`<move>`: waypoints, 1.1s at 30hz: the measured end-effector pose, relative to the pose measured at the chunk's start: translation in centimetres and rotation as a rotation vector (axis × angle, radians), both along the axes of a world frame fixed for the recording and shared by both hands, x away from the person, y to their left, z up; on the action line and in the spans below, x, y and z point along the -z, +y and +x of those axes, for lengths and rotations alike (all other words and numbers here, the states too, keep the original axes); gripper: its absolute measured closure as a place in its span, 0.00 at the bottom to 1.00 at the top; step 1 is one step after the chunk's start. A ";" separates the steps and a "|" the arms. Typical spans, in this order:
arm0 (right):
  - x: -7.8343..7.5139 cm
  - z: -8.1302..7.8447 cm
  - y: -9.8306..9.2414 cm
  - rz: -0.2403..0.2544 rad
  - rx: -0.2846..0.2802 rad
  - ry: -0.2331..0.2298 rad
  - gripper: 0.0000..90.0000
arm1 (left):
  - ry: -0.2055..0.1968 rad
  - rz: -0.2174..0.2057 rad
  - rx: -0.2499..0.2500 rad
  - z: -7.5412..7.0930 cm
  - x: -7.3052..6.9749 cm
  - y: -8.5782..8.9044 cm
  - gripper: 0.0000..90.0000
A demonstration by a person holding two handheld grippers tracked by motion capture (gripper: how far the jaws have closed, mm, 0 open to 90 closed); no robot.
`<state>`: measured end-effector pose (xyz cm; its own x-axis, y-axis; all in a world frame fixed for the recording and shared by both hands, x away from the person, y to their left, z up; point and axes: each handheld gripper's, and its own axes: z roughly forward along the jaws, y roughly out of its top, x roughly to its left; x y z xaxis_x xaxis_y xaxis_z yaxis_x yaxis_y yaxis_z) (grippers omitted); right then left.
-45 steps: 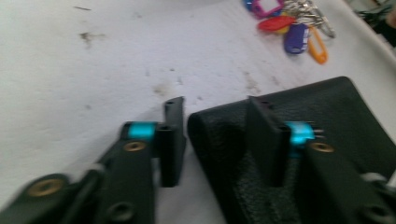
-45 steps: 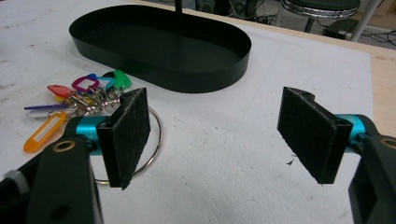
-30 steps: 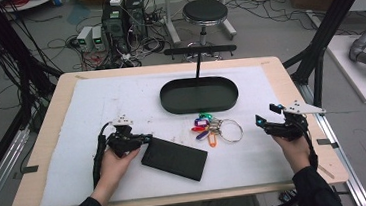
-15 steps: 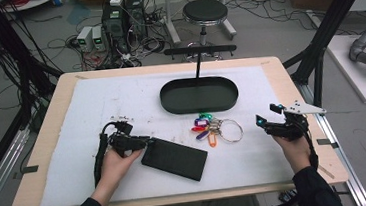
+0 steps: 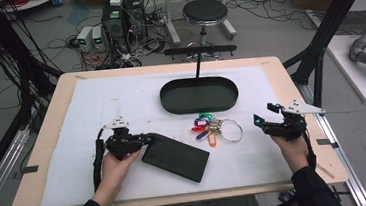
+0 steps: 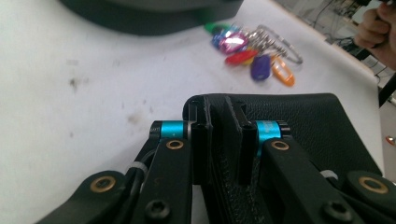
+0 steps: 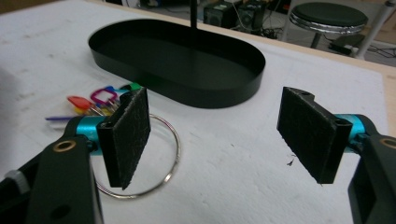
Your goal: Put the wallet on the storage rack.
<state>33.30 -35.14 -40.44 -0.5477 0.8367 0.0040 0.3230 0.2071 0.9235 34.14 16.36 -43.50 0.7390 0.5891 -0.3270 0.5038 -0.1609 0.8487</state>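
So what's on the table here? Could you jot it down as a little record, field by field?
surface: white mat on a wooden table
left gripper: jaws just closed, pinching a corner of the black wallet
right gripper: open, holding nothing, by the key ring
black oval tray: empty, at the far middle of the mat
key ring: coloured tags on a metal ring, between tray and wallet
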 end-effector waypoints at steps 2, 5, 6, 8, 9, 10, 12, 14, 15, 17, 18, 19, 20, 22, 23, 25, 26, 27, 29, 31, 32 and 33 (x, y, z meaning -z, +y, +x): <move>-0.2 -0.2 0.3 0.036 -0.020 -0.008 0.29 | -0.028 -0.004 0.006 -0.1 -0.2 -0.1 0.91; -0.4 -0.3 0.7 0.064 -0.048 -0.015 0.29 | -0.112 -0.013 0.024 -0.6 -0.8 -0.2 0.91; -0.6 -0.5 1.3 0.078 -0.075 -0.019 0.29 | -0.136 -0.015 0.030 -0.7 -1.1 -0.3 0.91; -0.7 -0.7 2.0 0.084 -0.106 -0.026 0.29 | -0.191 -0.028 0.037 -1.0 -1.4 -0.3 0.91; -0.7 -0.7 2.4 0.090 -0.122 -0.025 0.29 | -0.213 -0.026 0.036 -1.2 -1.7 -0.2 0.91; -0.7 -0.8 2.8 0.096 -0.138 -0.018 0.29 | -0.231 -0.034 0.039 -1.3 -1.8 -0.2 0.91; -0.7 -0.8 3.3 0.101 -0.157 -0.020 0.29 | -0.268 -0.048 0.039 -1.6 -2.1 -0.1 0.91; -0.7 -0.9 4.7 0.131 -0.213 -0.002 0.29 | -0.303 -0.055 0.050 -1.7 -2.3 0.0 0.91; -0.7 -0.8 5.1 0.144 -0.236 0.007 0.29 | -0.324 -0.055 0.053 -1.8 -2.4 0.0 0.91; -0.7 -0.8 5.6 0.156 -0.261 0.025 0.29 | -0.352 -0.063 0.066 -2.0 -2.6 0.1 0.91; -0.5 -0.8 6.7 0.158 -0.308 0.049 0.29 | -0.369 -0.061 0.072 -2.2 -2.7 0.1 0.91; -0.4 -0.7 7.2 0.153 -0.329 0.056 0.29 | -0.384 -0.061 0.078 -2.3 -2.8 0.1 0.91; -0.4 -0.7 7.7 0.148 -0.352 0.066 0.29 | -0.395 -0.060 0.082 -2.4 -2.9 0.1 0.91; -0.3 -0.7 8.1 0.141 -0.376 0.075 0.29 | -0.418 -0.060 0.092 -2.6 -3.0 0.0 0.91; 0.0 -0.6 9.0 0.135 -0.430 0.098 0.29 | -0.425 -0.064 0.096 -2.6 -3.1 0.0 0.91; 0.1 -0.5 9.3 0.130 -0.453 0.112 0.29 | -0.444 -0.063 0.102 -2.8 -3.2 0.0 0.91; 0.4 -0.7 10.4 0.091 -0.531 0.140 0.29 | -0.453 -0.066 0.109 -2.9 -3.2 0.1 0.91; 0.4 -0.7 10.4 0.091 -0.531 0.140 0.29 | -0.453 -0.066 0.109 -2.9 -3.2 0.1 0.91; 0.7 -0.9 11.4 0.058 -0.594 0.154 0.35 | -0.462 -0.068 0.113 -3.0 -3.2 0.1 0.91; 1.0 -1.0 12.3 0.032 -0.634 0.179 0.35 | -0.471 -0.071 0.116 -3.0 -3.3 0.1 0.91; 1.1 -0.9 12.6 0.027 -0.645 0.194 0.35 | -0.474 -0.071 0.118 -3.0 -3.3 0.2 0.91; 1.3 -0.8 12.7 0.022 -0.651 0.205 0.35 | -0.479 -0.073 0.120 -3.1 -3.3 0.1 0.91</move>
